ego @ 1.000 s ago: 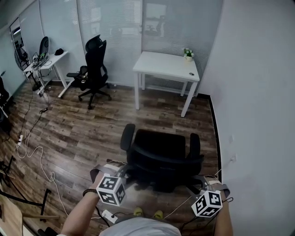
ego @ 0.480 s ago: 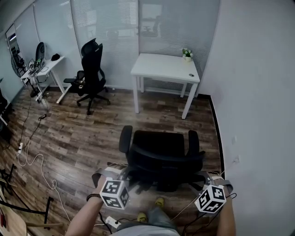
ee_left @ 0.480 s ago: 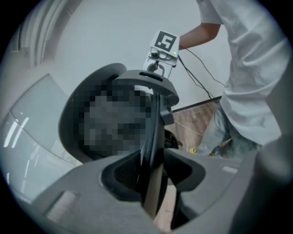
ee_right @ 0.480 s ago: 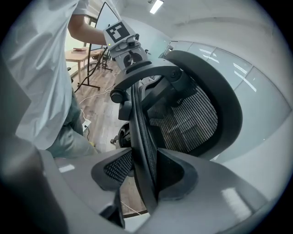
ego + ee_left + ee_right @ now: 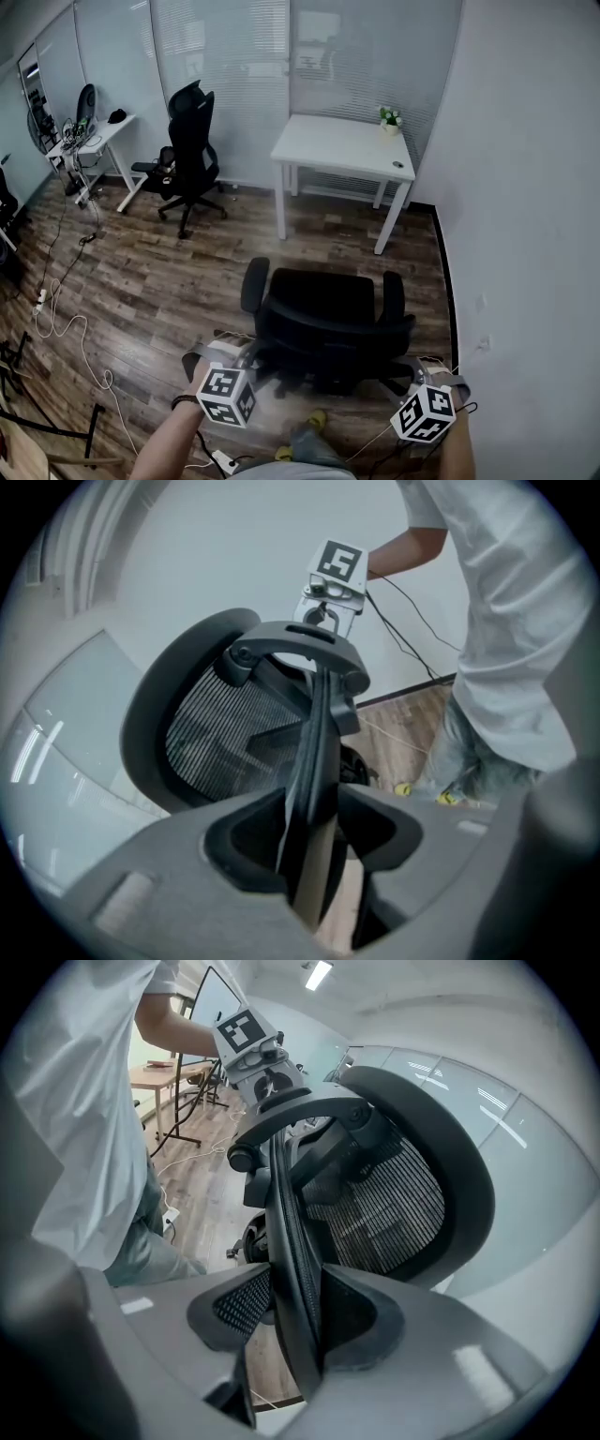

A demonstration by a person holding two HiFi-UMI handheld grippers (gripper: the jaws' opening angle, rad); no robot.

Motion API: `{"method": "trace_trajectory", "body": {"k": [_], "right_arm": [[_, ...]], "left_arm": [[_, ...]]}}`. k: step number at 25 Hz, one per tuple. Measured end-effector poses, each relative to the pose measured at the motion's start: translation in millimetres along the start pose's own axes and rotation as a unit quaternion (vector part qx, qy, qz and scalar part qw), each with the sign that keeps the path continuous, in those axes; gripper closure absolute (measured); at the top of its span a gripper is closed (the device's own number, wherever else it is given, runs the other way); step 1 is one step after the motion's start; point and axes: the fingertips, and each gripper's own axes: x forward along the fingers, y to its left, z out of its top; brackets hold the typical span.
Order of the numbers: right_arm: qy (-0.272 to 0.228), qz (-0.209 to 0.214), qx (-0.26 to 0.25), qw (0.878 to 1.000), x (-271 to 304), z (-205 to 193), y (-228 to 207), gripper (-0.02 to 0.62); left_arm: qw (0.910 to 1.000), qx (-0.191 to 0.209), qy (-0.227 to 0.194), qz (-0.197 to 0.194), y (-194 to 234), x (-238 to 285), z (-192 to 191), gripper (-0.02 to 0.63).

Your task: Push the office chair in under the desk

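Note:
The black office chair (image 5: pixel 323 309) stands on the wood floor with its seat toward the white desk (image 5: pixel 342 145), about a chair's length short of it. My left gripper (image 5: pixel 251 352) is at the left rim of the backrest and my right gripper (image 5: pixel 412 367) at the right rim. In the left gripper view the backrest rim (image 5: pixel 314 761) runs between the jaws of the left gripper (image 5: pixel 314 846), which are opening. In the right gripper view the mesh backrest's rim (image 5: pixel 291 1241) is pinched between the jaws of the right gripper (image 5: pixel 295 1321).
A second black chair (image 5: pixel 192 145) stands at the back left beside another desk (image 5: pixel 94 131) with equipment. Cables (image 5: pixel 66 319) trail over the floor at left. A small plant (image 5: pixel 386 114) sits on the white desk. The wall (image 5: pixel 525 234) runs close on the right.
The chair and both grippers have stayed almost where they were. The person's feet have shifted behind the chair, and the view has tilted slightly.

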Motion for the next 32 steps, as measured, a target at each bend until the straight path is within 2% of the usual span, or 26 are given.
{"method": "trace_trajectory", "body": {"k": [7,24,32], "right_arm": [[-0.004,-0.008,-0.006,1.0,25,-6,-50,0.43],[-0.004,-0.035,-0.012,0.999,88,-46,-211,0.422],[-0.003,-0.041,-0.016,0.999,115,-58,-268,0.417]], "left_arm": [[1.0,-0.007,0.0,-0.004,48,30,-8,0.432],[0.9998,-0.003,-0.011,0.015,196,123,-3,0.439],[0.9997,-0.003,-0.016,0.02,249,157,-6,0.439]]}}
